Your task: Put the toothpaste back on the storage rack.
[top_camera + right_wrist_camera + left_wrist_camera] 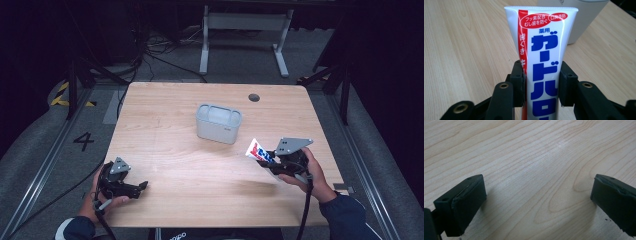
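One toothpaste tube (256, 151) sits right of centre in the high view, clamped in the right tool (267, 159), its flat crimped end pointing toward the upper left of the frame. In the right gripper view the tube (544, 57) runs up the middle, both black pads pressed against its sides. One grey container (218, 123) stands at the middle of the wooden bench (190, 175), just up and left of the tube's end and apart from it. The left tool (142, 186) lies at the lower left, its jaws wide apart over bare wood, holding nothing.
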A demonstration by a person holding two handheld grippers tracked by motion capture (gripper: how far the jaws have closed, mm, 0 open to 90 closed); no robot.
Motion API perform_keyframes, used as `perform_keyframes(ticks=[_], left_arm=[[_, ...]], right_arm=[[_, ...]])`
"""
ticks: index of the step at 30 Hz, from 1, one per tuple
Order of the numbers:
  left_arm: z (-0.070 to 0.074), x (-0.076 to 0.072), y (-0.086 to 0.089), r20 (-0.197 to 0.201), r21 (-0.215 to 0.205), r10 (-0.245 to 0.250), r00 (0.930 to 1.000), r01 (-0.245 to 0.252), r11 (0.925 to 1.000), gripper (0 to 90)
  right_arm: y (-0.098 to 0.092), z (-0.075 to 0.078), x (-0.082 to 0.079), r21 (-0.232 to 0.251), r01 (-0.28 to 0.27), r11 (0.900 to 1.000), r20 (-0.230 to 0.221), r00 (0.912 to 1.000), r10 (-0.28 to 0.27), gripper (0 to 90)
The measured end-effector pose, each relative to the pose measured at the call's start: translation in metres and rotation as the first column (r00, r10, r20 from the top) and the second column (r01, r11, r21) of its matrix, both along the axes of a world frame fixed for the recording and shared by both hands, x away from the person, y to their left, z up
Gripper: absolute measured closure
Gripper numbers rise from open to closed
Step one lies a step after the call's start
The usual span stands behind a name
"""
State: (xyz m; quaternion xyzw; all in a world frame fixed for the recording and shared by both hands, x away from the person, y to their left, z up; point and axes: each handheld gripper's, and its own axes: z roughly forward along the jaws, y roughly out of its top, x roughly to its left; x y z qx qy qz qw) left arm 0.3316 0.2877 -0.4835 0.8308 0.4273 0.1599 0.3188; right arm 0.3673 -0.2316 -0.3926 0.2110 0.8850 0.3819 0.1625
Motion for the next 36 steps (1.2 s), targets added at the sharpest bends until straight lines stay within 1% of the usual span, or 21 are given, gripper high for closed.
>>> perform_keyframes(ticks=[4, 8, 12, 15, 16, 19, 20, 21, 25, 28, 31, 36], left_arm=[[0.0, 0.0, 0.0, 0.0, 0.0, 0.0, 1.0, 0.0, 1.0, 0.5], [0.0, 0.0, 0.0, 0.0, -0.001, 0.0, 1.0, 0.0, 1.0, 0.5], [0.0, 0.0, 0.0, 0.0, 0.0, 0.0, 1.0, 0.0, 1.0, 0.5], [0.0, 0.0, 0.0, 0.0, 0.0, 0.0, 1.0, 0.0, 1.0, 0.5], [0.0, 0.0, 0.0, 0.0, 0.0, 0.0, 1.0, 0.0, 1.0, 0.5], [0.0, 0.0, 0.0, 0.0, 0.0, 0.0, 1.0, 0.0, 1.0, 0.5], [0.0, 0.0, 0.0, 0.0, 0.0, 0.0, 1.0, 0.0, 1.0, 0.5], [0.0, 0.0, 0.0, 0.0, 0.0, 0.0, 1.0, 0.0, 1.0, 0.5], [0.0, 0.0, 0.0, 0.0, 0.0, 0.0, 1.0, 0.0, 1.0, 0.6], [0.0, 0.0, 0.0, 0.0, 0.001, 0.001, 1.0, -0.001, 1.0, 0.6], [0.0, 0.0, 0.0, 0.0, 0.0, 0.001, 1.0, -0.001, 1.0, 0.6], [0.0, 0.0, 0.0, 0.001, 0.001, 0.001, 1.0, -0.001, 1.0, 0.6]], right_arm=[[-0.001, 0.005, 0.002, 0.022, 0.006, 1.0, 0.02, 0.9998, -0.007, 64.3], [-0.001, 0.008, 0.003, 0.033, 0.004, 0.999, 0.024, 0.9997, -0.004, 64.3], [0.001, 0.013, 0.005, 0.057, -0.01, 0.998, 0.035, 0.9994, 0.008, 64.3], [0.002, 0.015, 0.007, 0.067, -0.011, 0.998, 0.036, 0.9993, 0.009, 64.3], [0.002, 0.017, 0.009, 0.082, -0.014, 0.996, 0.038, 0.9992, 0.011, 64.3], [0.003, 0.019, 0.01, 0.096, -0.016, 0.995, 0.046, 0.9989, 0.011, 64.2], [0.003, 0.023, 0.012, 0.113, -0.012, 0.994, 0.053, 0.9986, 0.006, 64.2], [0.003, 0.023, 0.012, 0.113, -0.012, 0.994, 0.053, 0.9986, 0.006, 64.2], [0.007, 0.03, 0.015, 0.145, -0.017, 0.989, 0.062, 0.9981, 0.008, 64.1], [0.012, 0.035, 0.016, 0.152, -0.03, 0.988, 0.072, 0.9972, 0.02, 64.1], [0.017, 0.037, 0.018, 0.166, -0.042, 0.985, 0.073, 0.9968, 0.03, 64.1], [0.026, 0.042, 0.025, 0.188, -0.053, 0.981, 0.082, 0.9959, 0.039, 64.0]])
